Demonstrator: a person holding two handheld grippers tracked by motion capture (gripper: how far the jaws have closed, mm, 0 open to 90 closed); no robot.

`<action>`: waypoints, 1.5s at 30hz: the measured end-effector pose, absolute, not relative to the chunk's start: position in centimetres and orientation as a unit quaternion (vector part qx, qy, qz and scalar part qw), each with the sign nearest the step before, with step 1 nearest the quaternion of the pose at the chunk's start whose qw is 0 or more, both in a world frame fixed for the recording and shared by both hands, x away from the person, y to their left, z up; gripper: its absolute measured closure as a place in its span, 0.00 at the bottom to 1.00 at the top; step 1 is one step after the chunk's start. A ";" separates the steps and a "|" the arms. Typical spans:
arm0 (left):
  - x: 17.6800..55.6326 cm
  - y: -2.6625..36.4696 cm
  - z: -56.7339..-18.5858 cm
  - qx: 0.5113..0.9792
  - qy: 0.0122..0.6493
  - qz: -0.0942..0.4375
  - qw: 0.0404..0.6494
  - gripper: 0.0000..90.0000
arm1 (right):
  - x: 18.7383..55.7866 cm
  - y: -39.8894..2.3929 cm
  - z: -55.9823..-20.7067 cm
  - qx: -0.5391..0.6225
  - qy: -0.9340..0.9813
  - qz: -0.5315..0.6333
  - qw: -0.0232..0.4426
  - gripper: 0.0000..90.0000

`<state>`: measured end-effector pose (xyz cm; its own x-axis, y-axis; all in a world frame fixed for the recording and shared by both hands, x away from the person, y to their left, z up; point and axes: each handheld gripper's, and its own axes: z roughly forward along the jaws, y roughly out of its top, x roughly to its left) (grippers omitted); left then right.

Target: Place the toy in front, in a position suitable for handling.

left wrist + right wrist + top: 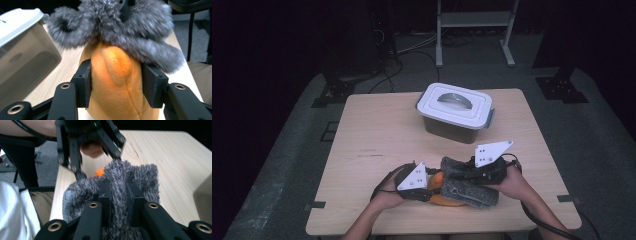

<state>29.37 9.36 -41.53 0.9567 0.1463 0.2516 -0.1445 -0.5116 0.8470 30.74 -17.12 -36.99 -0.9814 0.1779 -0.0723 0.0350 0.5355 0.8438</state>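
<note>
Pale wooden table point(377, 135) in a dark room; at its near edge the left gripper point(117, 85) has both pads pressed against the orange plush body point(112, 82), jaws partly spread around it. The right gripper point(117, 192), facing it, pinches a fold of the grey fuzzy fabric point(120, 177) draped over that plush. Beyond both grippers stands a lidded white plastic box point(456, 112), apart from them; no readable writing.

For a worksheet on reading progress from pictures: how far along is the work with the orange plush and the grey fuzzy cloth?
Done: both pieces are gripped. The left gripper is clamped on the orange plush, and the right gripper pinches a fold of the grey fuzzy cloth. In hand: the cloth drapes over the plush near the table's front edge. Left: probably separating them; the lidded bin stands closed, untouched.
</note>
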 end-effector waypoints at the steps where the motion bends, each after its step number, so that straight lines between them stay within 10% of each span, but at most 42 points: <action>1: 29.5 9.6 -41.7 0.857 0.005 0.141 0.496 0.52 | 31.0 -17.6 -37.3 0.071 0.872 0.480 0.069 0.85; 10: 31.1 10.0 -42.1 0.852 0.115 0.032 0.510 0.29 | 31.4 -19.6 -39.5 0.117 0.859 0.497 0.038 0.84; 21: 29.4 9.2 -41.2 0.857 0.026 0.142 0.495 0.56 | 30.2 -18.3 -37.7 0.086 0.858 0.503 0.054 0.84; 35: 30.5 11.0 -42.3 0.856 0.038 0.133 0.499 0.52 | 31.2 -18.1 -38.4 0.094 0.868 0.484 0.060 0.84; 40: 30.9 10.8 -41.7 0.849 0.079 0.103 0.513 0.29 | 31.3 -18.9 -39.2 0.112 0.865 0.487 0.056 0.84; 45: 30.7 10.3 -41.3 0.849 0.067 0.093 0.516 0.36 | 30.6 -17.3 -38.6 0.083 0.872 0.479 0.059 0.84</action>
